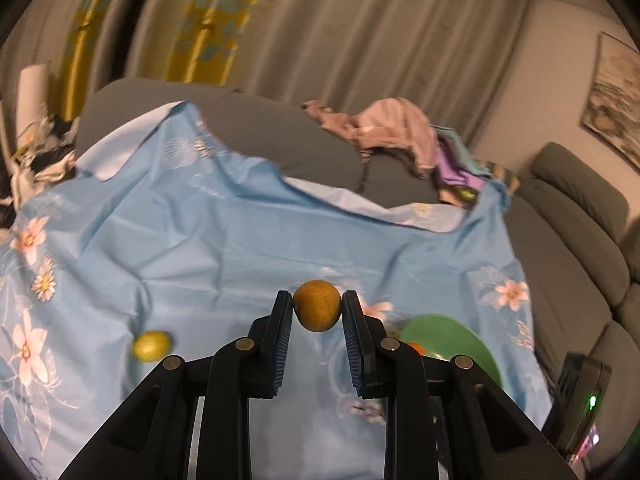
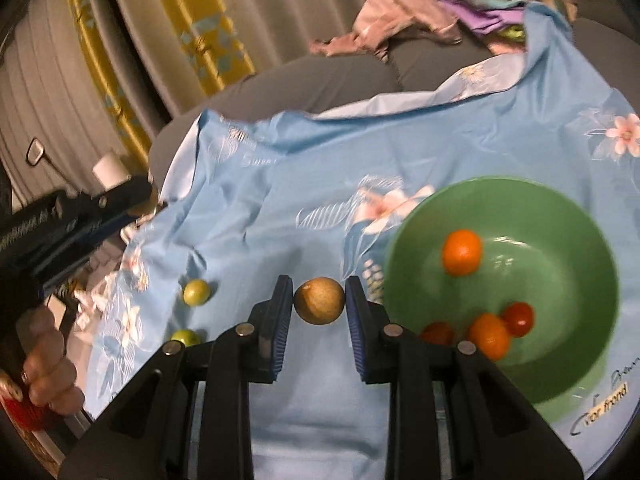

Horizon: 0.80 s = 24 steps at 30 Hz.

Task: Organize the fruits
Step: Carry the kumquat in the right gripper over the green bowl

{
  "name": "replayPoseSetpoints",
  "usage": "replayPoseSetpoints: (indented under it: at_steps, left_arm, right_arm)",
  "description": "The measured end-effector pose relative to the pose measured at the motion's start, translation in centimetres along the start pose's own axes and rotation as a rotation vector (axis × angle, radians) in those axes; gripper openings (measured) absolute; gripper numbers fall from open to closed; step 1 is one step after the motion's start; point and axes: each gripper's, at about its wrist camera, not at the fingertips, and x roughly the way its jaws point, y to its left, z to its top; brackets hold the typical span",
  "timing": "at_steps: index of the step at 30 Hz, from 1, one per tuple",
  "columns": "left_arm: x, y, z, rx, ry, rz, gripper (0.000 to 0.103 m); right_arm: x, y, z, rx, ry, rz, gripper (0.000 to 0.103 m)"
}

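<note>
I see a crinkled blue floral cloth [image 2: 304,184] spread over a grey sofa. My left gripper [image 1: 317,307] clamps one round, rough brown fruit [image 1: 317,305]; my right gripper [image 2: 319,301] clamps another [image 2: 319,300], beside the glossy green bowl [image 2: 580,240] of orange fruits [image 2: 461,252].

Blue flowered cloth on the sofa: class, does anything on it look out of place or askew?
Yes. The cloth lies rumpled, its far edge folded back. Two green fruits sit loose on it, outside the green bowl holding the orange and red fruit.
</note>
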Motion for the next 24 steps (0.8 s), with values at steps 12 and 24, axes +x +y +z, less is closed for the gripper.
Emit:
replayPoseSetpoints:
  at_steps: [12,24]
  left_arm:
    - [0.2,-5.4,-2.4,0.156,0.036,-0.067,0.025]
    - [1.9,-10.0,-6.5,0.276,0.153,-0.122,0.025]
  right_arm:
    - [-4.2,-4.4,0.9,0.11,-0.119,-0.09,0.028]
    - [-4.9,-8.1,0.8,0.205,-0.124,-0.136,0.028]
